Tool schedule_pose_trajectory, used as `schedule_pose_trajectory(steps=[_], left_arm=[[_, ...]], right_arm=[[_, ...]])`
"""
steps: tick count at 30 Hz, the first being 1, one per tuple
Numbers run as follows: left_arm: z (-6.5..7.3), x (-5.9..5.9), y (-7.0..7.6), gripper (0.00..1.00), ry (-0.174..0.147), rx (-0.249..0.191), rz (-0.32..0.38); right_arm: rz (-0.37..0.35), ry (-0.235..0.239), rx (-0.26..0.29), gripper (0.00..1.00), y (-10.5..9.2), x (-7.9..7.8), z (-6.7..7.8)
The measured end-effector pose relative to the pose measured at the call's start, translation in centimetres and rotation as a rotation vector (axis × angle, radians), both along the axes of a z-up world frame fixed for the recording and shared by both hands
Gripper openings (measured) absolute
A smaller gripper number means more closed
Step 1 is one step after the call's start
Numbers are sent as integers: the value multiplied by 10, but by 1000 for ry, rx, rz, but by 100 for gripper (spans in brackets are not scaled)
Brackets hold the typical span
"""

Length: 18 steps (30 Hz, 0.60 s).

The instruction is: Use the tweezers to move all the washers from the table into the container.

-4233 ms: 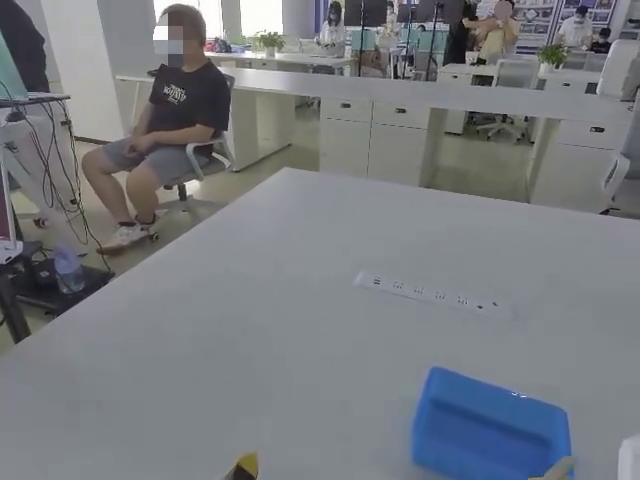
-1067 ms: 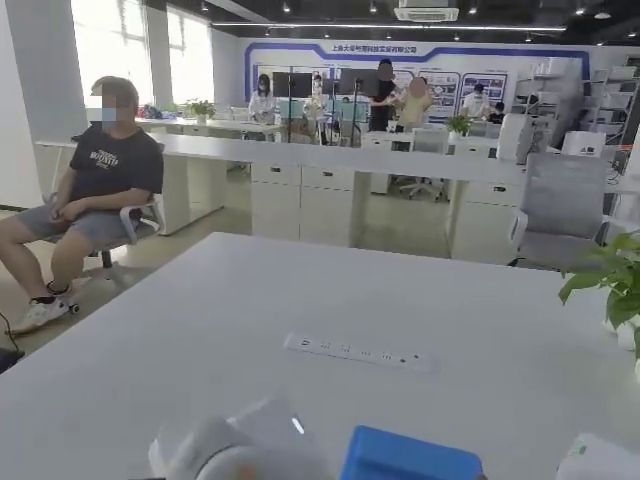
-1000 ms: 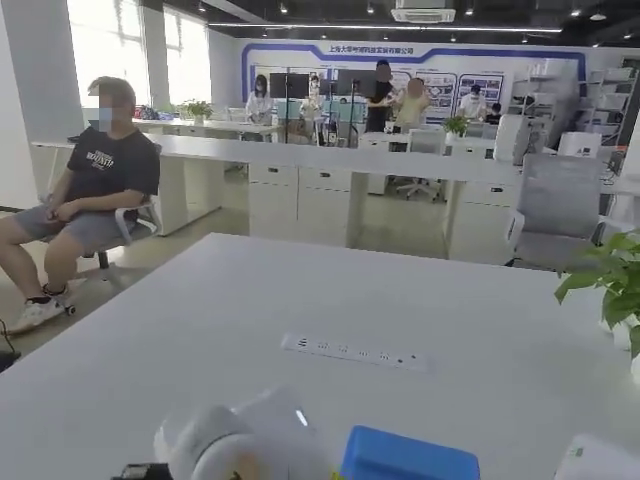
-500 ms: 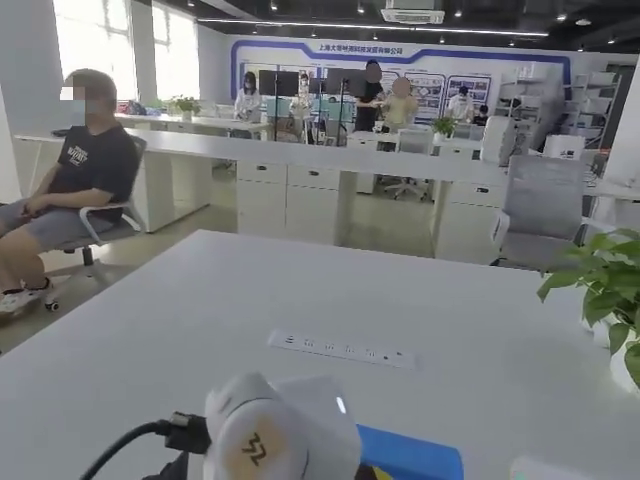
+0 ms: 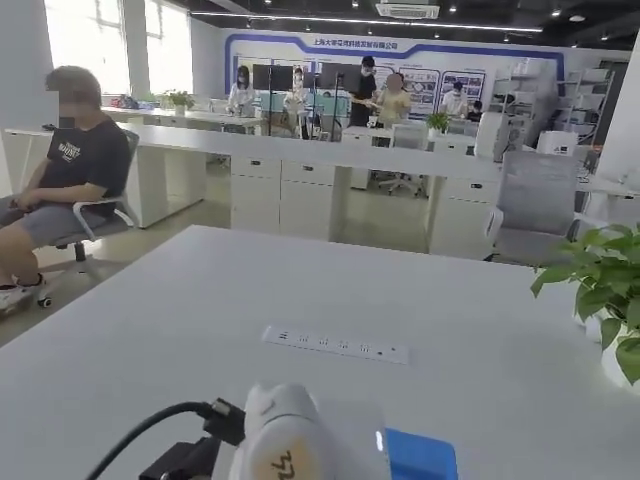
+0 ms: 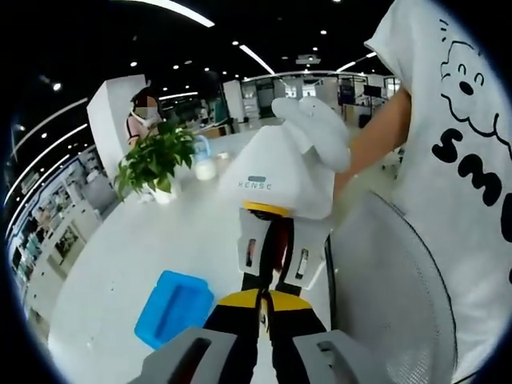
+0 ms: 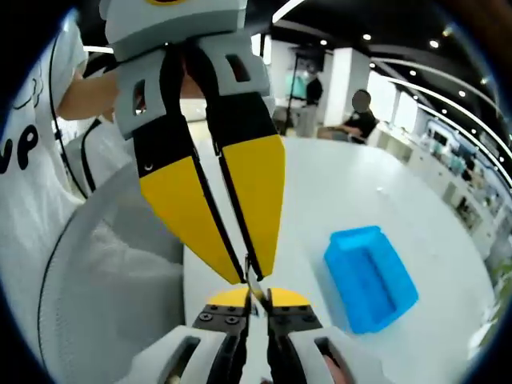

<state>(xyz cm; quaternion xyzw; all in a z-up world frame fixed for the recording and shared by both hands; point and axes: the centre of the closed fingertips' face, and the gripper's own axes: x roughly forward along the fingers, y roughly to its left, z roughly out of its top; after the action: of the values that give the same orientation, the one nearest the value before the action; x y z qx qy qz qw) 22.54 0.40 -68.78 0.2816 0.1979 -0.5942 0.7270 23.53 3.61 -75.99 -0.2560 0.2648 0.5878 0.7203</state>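
Head view: a tool (image 5: 288,440) rises just left of the container (image 5: 421,456) on the table (image 5: 200,320); I cannot tell its grip here.
Left gripper view: beside the container, the clenched left tool (image 6: 264,306) meets the right tool (image 6: 274,276) tip to tip.
Right gripper view: both are clenched around what are probably the tweezers (image 7: 254,288), likely to reseat them.

Wide bare table (image 5: 180,330); obstacles: power strip (image 5: 335,345) mid-table, plant (image 5: 600,290) right, container (image 5: 422,456) near.
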Motion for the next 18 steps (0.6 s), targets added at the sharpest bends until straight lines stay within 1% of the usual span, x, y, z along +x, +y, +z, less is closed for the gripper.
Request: schedule_pose_trajectory(steps=[1,2,3,4,5,7,9,11,12,16,17,18], left_arm=[[-3,-2,-1,0,1,5,-18],[-7,-5,0,0,14,21,-34],[-12,-2,2,0,0,48,-23],[-16,0,4,0,-28,70,-28],[-20,-2,4,0,-34,80,-44],[-29,-1,5,0,-29,90,-33],[-38,1,6,0,-12,100,-36],[-48,2,8,0,-12,129,-47],[-55,4,10,0,-8,142,-40],[-72,7,15,0,7,166,-30],[-76,7,16,0,5,169,-27],[-82,10,19,0,15,179,-11]], right_arm=[[3,3,-6,4,-1,-1,-2],[0,9,-18,5,-2,0,-6],[-21,11,-38,5,-6,2,-12],[-25,14,-39,6,-6,3,-16],[-43,24,-42,6,-8,4,-20],[-69,41,-45,7,-10,4,-26],[-86,50,-52,7,-12,5,-33],[-104,55,-71,7,-15,5,-41],[-122,55,-85,8,-17,6,-45],[-163,54,-117,8,-22,10,-60],[-171,52,-122,8,-23,11,-62],[-188,45,-129,8,-25,13,-66]])
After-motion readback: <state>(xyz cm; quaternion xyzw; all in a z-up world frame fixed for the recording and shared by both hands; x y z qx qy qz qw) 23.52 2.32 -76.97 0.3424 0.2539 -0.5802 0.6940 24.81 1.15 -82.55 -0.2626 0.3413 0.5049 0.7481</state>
